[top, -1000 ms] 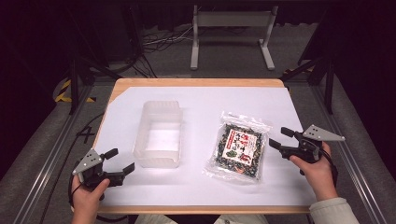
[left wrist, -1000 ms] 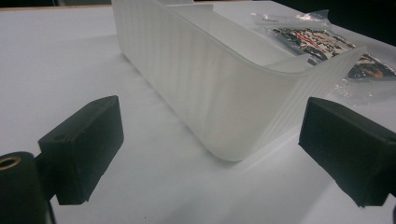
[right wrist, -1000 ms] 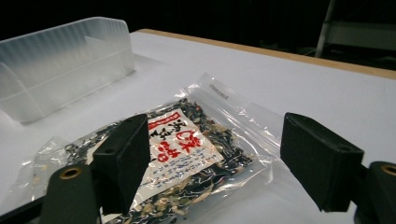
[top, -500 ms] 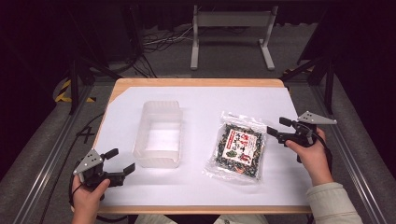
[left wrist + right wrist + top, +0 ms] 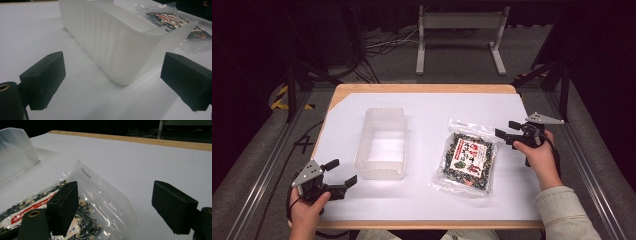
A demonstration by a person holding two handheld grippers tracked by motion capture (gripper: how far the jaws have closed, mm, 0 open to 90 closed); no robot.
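My right gripper [image 5: 508,131] hovers at the far right corner of the bag [image 5: 467,161], jaws wide and holding nothing. In the right gripper view one pad [image 5: 62,206] sits over the bag's clear top edge while the other hangs over bare paper. The bag lies flat on the table [image 5: 432,107], just right of the tub [image 5: 381,142] and apart from it. My left gripper [image 5: 339,173] waits near the tub's near left corner, jaws also wide and empty, with the tub wall between them in the left gripper view but not touched.

The work looks like getting the bag into the tub, and I judge the risks start with the grip. The film is slick and lies flat, so a pinch on the corner could skate off, or push the bag along the paper instead of lifting it. If I catch only the thin sealed edge, the loose contents may sag and swing the bag, or it may slip out mid-carry. The tub is light and unheld; a dragged bag could nudge it sideways.
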